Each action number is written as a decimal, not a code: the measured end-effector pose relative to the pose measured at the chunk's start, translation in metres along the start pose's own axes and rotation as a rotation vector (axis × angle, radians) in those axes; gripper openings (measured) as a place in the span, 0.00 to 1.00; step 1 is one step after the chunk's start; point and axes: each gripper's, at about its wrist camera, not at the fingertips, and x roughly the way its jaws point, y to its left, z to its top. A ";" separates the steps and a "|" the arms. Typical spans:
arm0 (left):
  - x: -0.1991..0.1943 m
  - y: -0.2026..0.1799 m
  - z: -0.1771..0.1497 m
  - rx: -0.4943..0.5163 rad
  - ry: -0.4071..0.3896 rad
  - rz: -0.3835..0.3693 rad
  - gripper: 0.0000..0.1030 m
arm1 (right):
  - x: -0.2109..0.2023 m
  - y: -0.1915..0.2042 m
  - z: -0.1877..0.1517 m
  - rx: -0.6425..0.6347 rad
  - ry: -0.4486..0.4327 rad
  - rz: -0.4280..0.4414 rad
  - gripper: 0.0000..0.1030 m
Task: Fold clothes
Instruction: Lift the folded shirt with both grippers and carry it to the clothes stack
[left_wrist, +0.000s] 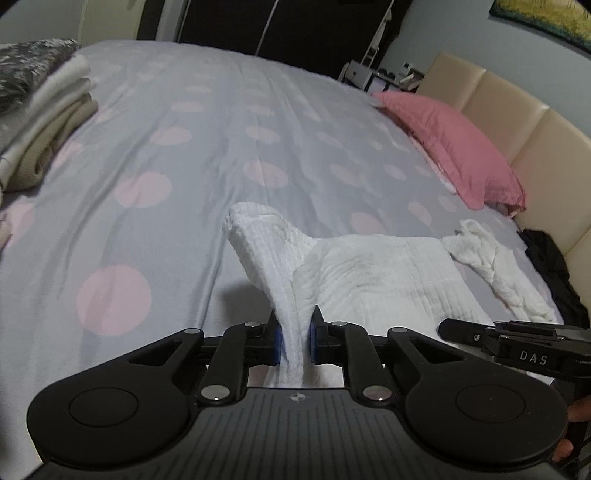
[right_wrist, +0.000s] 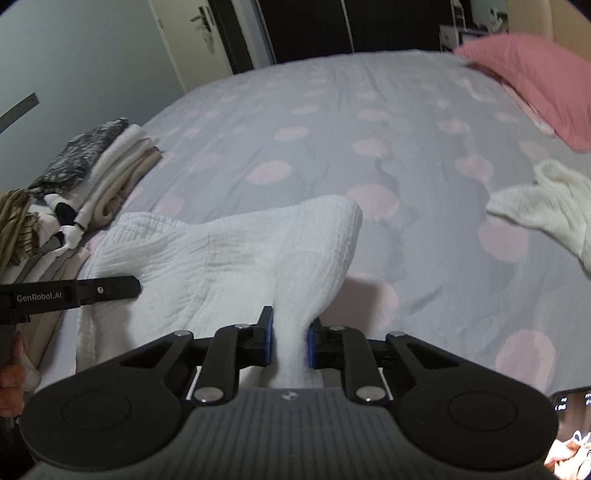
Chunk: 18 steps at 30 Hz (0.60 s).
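Left gripper (left_wrist: 295, 341) clamped on a bunched near edge of the white textured garment (left_wrist: 369, 273), blue pads pressing the cloth from both sides. Right gripper (right_wrist: 290, 343) nipped down likewise on a second gather of the same near edge, jaws nearly closed with fabric filling the gap. Held at two points so the edge can come up level and, judging by the task, be carried forward over the rest for a fold. Ahead of both grippers, the garment's far part spread flat on the dotted bed (left_wrist: 177, 155), the pinched corners rising off it in peaks. Left of the left gripper, a stack of folded clothes (left_wrist: 40, 122), probably set aside as finished work. Right of and beyond the right gripper, a crumpled white piece (right_wrist: 550, 206), apparently waiting its turn, and a pink pillow (right_wrist: 535, 77) farther off.
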 end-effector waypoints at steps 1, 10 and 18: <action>-0.005 0.001 0.000 -0.004 -0.009 0.000 0.11 | -0.004 0.003 0.000 -0.011 -0.009 0.004 0.18; -0.066 0.000 -0.004 -0.023 -0.131 0.004 0.10 | -0.042 0.034 0.005 -0.072 -0.113 0.053 0.18; -0.130 0.001 -0.004 -0.022 -0.296 0.038 0.10 | -0.087 0.069 0.016 -0.134 -0.233 0.127 0.16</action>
